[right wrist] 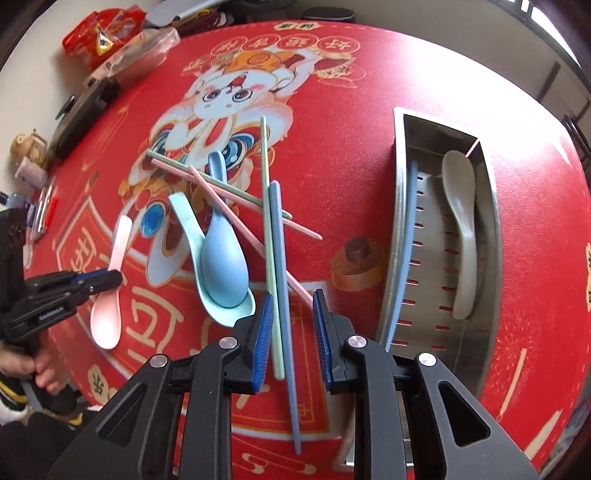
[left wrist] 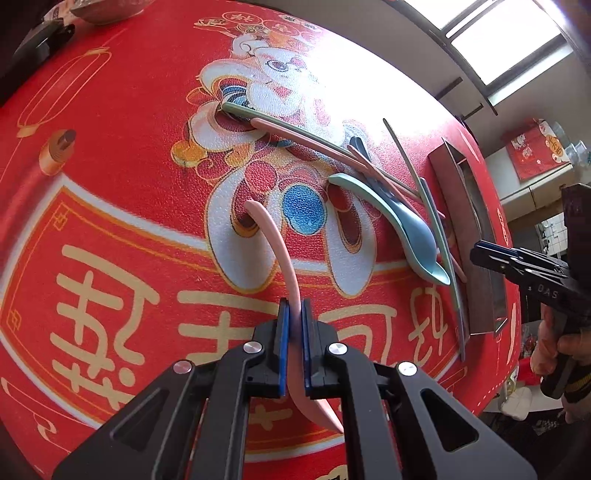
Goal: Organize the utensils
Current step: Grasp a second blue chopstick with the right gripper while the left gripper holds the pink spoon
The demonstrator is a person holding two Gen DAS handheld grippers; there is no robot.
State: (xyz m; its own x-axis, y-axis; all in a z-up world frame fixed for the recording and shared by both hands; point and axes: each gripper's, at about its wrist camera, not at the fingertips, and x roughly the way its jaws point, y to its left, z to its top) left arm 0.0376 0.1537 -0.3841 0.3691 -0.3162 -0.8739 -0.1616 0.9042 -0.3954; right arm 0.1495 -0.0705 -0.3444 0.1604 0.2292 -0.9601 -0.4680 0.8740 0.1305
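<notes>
My left gripper [left wrist: 294, 306] is shut on a pink spoon [left wrist: 275, 242], gripping its handle near the bowl; it also shows in the right wrist view [right wrist: 110, 291]. My right gripper [right wrist: 293, 299] is open, its jaws either side of a green chopstick [right wrist: 269, 221] and a blue chopstick [right wrist: 282, 280] lying on the table. A blue spoon [right wrist: 221, 258] rests in a light teal spoon [right wrist: 192, 229], with pink and green chopsticks [right wrist: 221, 192] crossed over them. The steel tray [right wrist: 491, 236] on the right holds a grey spoon [right wrist: 461, 229] and a blue chopstick [right wrist: 402, 258].
The round table wears a red printed cover [right wrist: 369, 110]. Snack bags [right wrist: 107, 33], a black case [right wrist: 81, 118] and small items [right wrist: 33, 166] lie along its far left edge. The tray also shows in the left wrist view [left wrist: 476, 229] beside the right gripper [left wrist: 491, 254].
</notes>
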